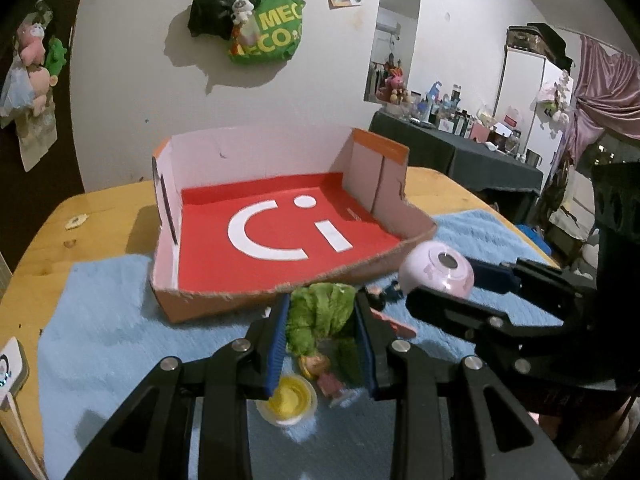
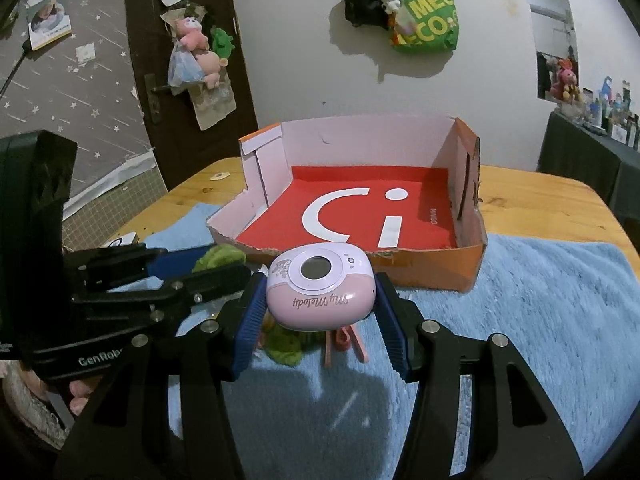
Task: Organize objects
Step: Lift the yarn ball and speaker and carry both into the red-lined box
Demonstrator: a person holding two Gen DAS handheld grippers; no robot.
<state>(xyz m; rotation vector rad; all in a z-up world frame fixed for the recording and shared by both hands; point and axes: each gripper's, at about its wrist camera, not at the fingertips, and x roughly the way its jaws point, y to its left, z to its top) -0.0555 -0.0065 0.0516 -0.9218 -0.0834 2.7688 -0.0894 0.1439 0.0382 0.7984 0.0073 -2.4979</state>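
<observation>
Left wrist view alone shows me a yellow cup (image 1: 287, 399) and a small doll (image 1: 322, 372) lying on the blue towel (image 1: 100, 320) beneath my left claw (image 1: 321, 322), which is clenched on a green plush (image 1: 320, 312). Right wrist view shows my right claw (image 2: 320, 316) gripping the pink toy camera (image 2: 320, 290), held above the bench and tilted downward. The cardboard box (image 2: 472, 252) sits at twelve o'clock, just beyond both claws.

"My Melody" in script on the pink rounded plastic gadget (image 2: 321, 296); "GenRob" on the black gripper body (image 2: 100, 358) at eight o'clock; "MEC / ECO" on the green fabric bag (image 2: 426, 20) at one o'clock.
</observation>
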